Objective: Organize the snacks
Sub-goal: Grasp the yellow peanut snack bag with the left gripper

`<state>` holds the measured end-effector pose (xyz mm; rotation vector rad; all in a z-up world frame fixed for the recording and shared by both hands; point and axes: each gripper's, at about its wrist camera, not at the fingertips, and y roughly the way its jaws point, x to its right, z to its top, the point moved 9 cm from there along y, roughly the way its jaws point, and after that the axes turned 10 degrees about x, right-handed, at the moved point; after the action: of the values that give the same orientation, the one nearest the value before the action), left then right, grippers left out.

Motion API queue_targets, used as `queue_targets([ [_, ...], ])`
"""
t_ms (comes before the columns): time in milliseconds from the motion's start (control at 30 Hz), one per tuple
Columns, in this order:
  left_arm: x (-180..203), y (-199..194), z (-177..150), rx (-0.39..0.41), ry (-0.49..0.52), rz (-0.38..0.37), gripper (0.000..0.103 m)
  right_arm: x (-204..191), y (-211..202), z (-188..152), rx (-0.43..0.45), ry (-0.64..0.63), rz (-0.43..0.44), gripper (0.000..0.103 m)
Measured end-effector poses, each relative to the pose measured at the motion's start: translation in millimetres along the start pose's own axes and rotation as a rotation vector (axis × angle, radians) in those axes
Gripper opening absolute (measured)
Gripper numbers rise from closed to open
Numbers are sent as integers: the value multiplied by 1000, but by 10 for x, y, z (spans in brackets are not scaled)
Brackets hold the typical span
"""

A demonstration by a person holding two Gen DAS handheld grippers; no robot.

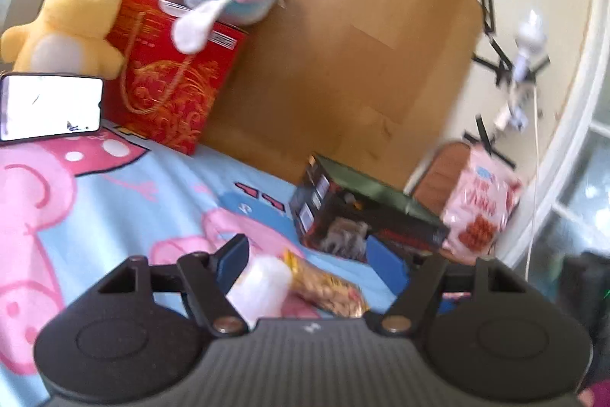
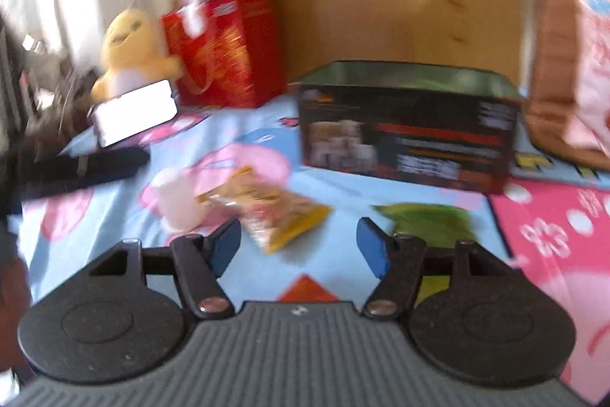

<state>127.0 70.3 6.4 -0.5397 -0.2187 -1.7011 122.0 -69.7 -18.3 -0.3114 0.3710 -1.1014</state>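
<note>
The snacks are seen loose on the blue-and-pink cartoon-print cloth (image 2: 335,189) in front of the open black printed carton (image 2: 410,136): a yellow crinkly snack packet (image 2: 274,212), a pale rounded white pouch (image 2: 179,201) touching its left end, and a green glossy packet (image 2: 431,220) to its right. A pink printed snack bag (image 1: 481,206) is leaned just right of the carton.

The left hand-held gripper (image 1: 310,256) is held released, with the white pouch and yellow packet between its fingers, though contact cannot be confirmed. The right hand-held gripper (image 2: 299,245) is likewise released, with nothing grasped.

A slip is judged likely if a slick packet is pinched at its edge; the white pouch could be dragged along with the yellow one. The carton could be knocked backward by a clumsy drop.

Both views are smeared by motion, so the carton's print is unreadable, its inside is hidden, and the green packet is partly covered by the right finger.
</note>
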Motion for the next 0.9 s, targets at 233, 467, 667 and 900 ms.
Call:
queue_targets([
  [233,-21,24,35,-9,-20,-5,70,-125,426,-81,-94,-120,-17,30],
  [467,364,127,-248,-158,-34,-174,72,163,-190,-94,-63,-14,-16,23],
  [667,993,246,-687,-360,-18,-359,73,586,-1060,-311,16,95,-122,22],
  [900,1607,373,-1311,-560,153,-401,73,736,-1480,-742,-11,102,-244,39],
])
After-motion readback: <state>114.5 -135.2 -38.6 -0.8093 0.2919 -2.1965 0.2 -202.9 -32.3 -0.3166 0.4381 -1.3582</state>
